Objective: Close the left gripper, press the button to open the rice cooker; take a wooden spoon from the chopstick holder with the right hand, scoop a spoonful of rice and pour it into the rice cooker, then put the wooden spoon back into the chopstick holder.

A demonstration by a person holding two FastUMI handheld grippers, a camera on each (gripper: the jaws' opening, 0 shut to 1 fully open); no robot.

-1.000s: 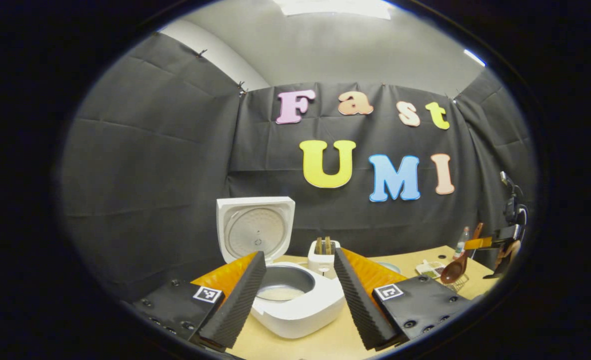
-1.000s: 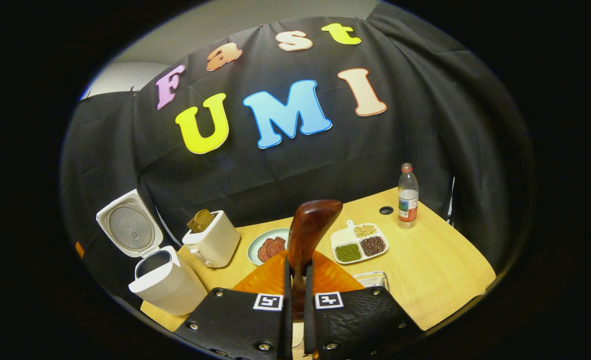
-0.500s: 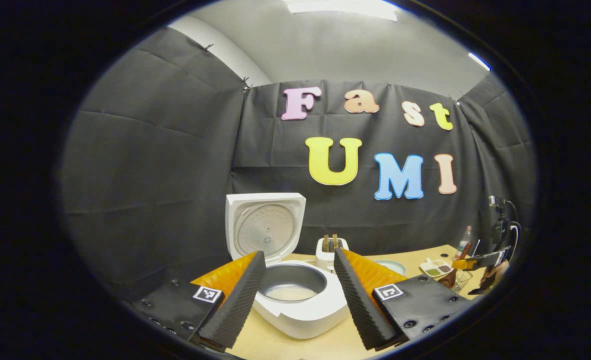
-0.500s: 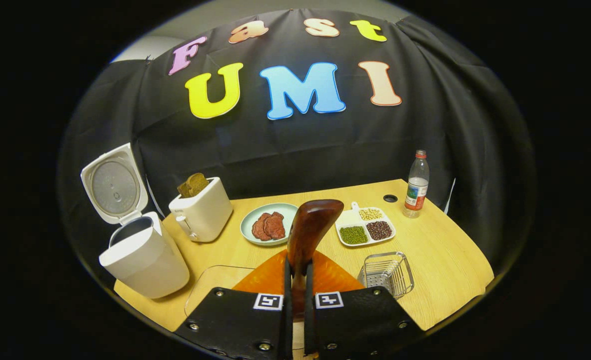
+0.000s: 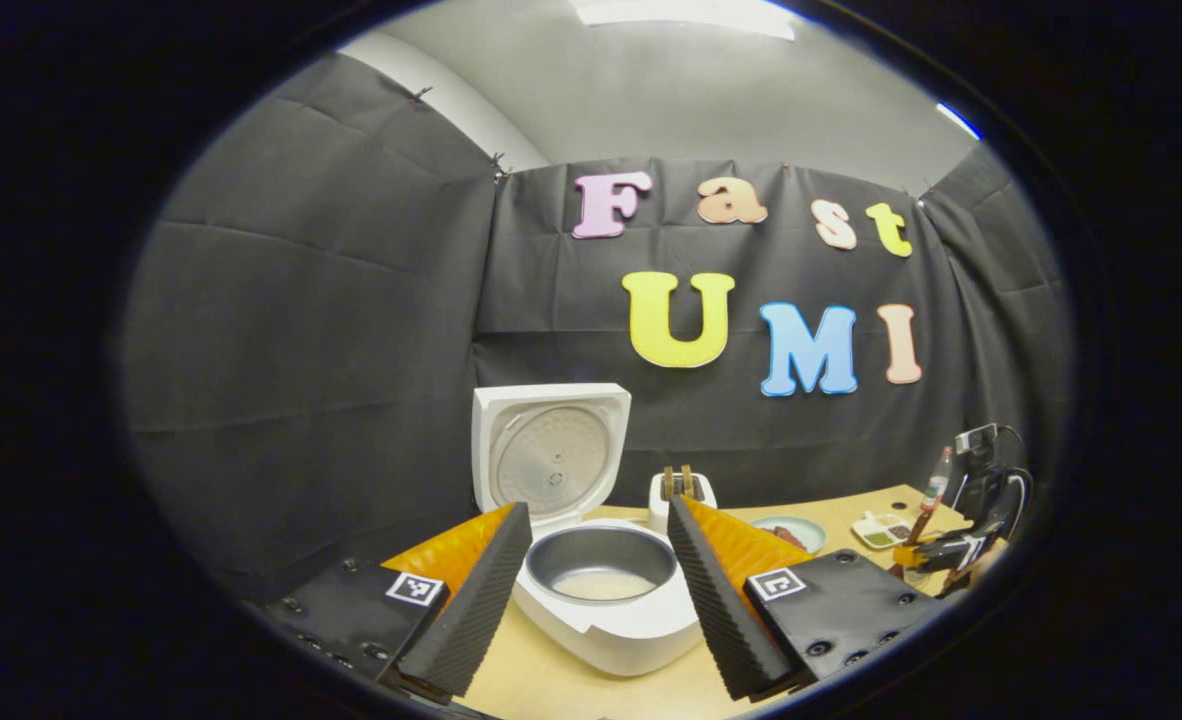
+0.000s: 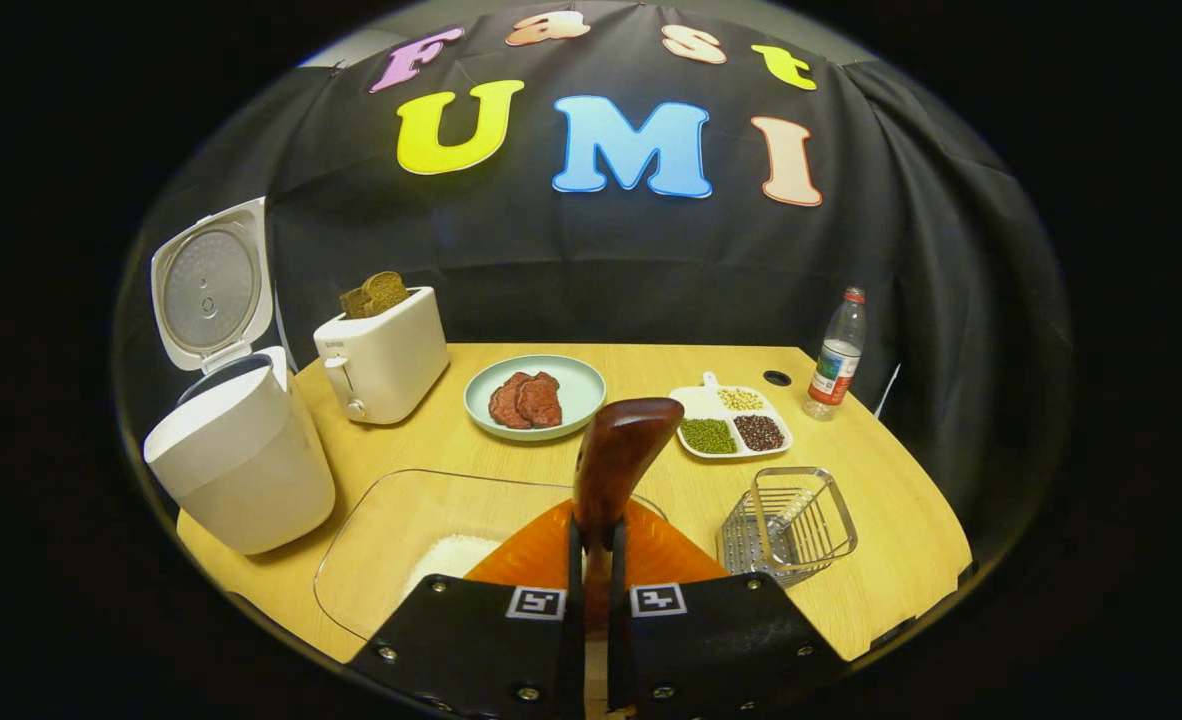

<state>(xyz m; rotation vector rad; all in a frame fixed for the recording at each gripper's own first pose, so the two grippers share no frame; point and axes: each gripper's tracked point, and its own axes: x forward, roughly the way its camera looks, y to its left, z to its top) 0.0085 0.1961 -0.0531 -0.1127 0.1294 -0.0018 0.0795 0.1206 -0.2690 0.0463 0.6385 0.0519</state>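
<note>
While right tongs (image 6: pixel 591 600) grip wooden spoon (image 6: pixel 616 460) | toaster (image 6: pixel 383 350) beside rice cooker (image 6: pixel 241 450)

The right tool (image 6: pixel 591 560) clamps the wooden spoon (image 6: pixel 616 465) by its handle, bowl upward, over a clear glass dish (image 6: pixel 391 530) holding rice (image 6: pixel 451 555). Right of it on the bench (image 6: pixel 881 530) stands the wire chopstick holder (image 6: pixel 789 523); the open rice cooker (image 6: pixel 236 450) sits far left.
</note>
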